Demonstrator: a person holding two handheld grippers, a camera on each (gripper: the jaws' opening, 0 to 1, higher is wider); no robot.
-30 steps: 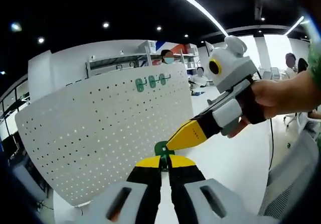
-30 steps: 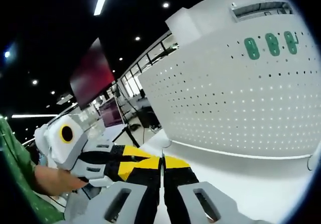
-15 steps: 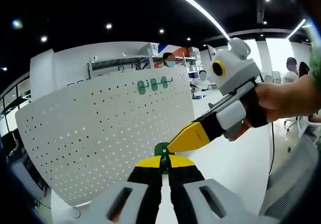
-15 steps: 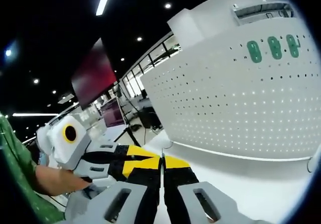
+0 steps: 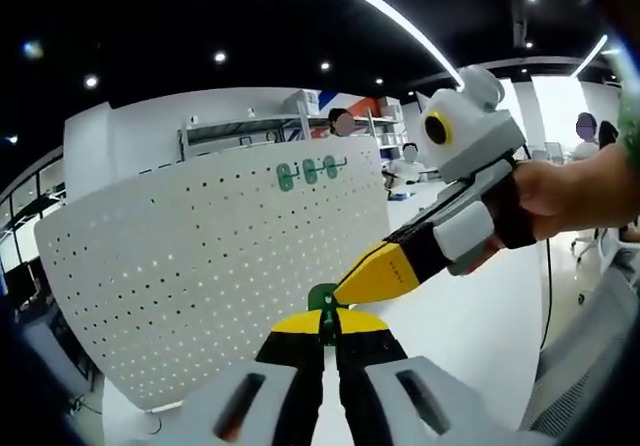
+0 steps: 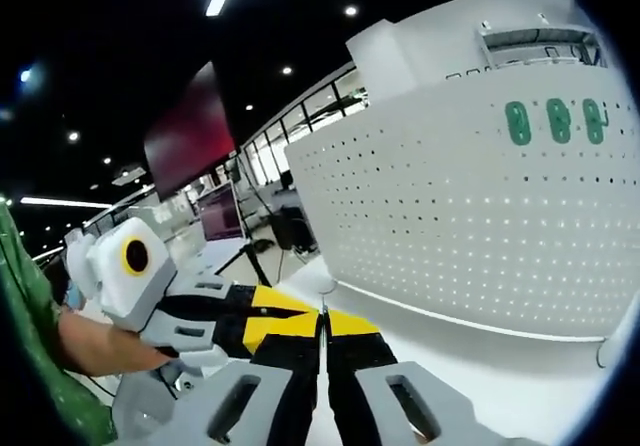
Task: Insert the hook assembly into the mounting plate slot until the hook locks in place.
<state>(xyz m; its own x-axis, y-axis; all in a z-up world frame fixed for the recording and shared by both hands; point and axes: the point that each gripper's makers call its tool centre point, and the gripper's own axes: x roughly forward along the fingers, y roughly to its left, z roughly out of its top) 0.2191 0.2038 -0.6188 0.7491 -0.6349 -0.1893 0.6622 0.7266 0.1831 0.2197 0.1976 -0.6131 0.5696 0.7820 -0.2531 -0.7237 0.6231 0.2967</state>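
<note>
A small green hook piece [image 5: 322, 296] is pinched between the yellow tips of my left gripper [image 5: 321, 320], which is shut on it. My right gripper [image 5: 342, 291] comes in from the right, held by a hand [image 5: 560, 191]; its yellow tips are together and touch the green piece from the upper right. Behind stands the white perforated mounting plate [image 5: 190, 266], with three green hook pieces [image 5: 309, 172] in a row near its top edge. In the right gripper view, my right gripper [image 6: 323, 322] is shut, the left gripper [image 6: 262, 316] lies against it from the left, and the plate [image 6: 470, 236] carries the green pieces [image 6: 556, 122].
The plate stands on a white table [image 5: 470, 326]. People [image 5: 410, 156] sit in the background by shelving. A dark red screen [image 6: 190, 136] and a tripod [image 6: 250, 256] stand at the left of the right gripper view. A sleeve [image 6: 30, 326] shows there too.
Both views have shifted a little with the hands. The two grippers stay tip to tip at the green piece, and the plate has not moved.
</note>
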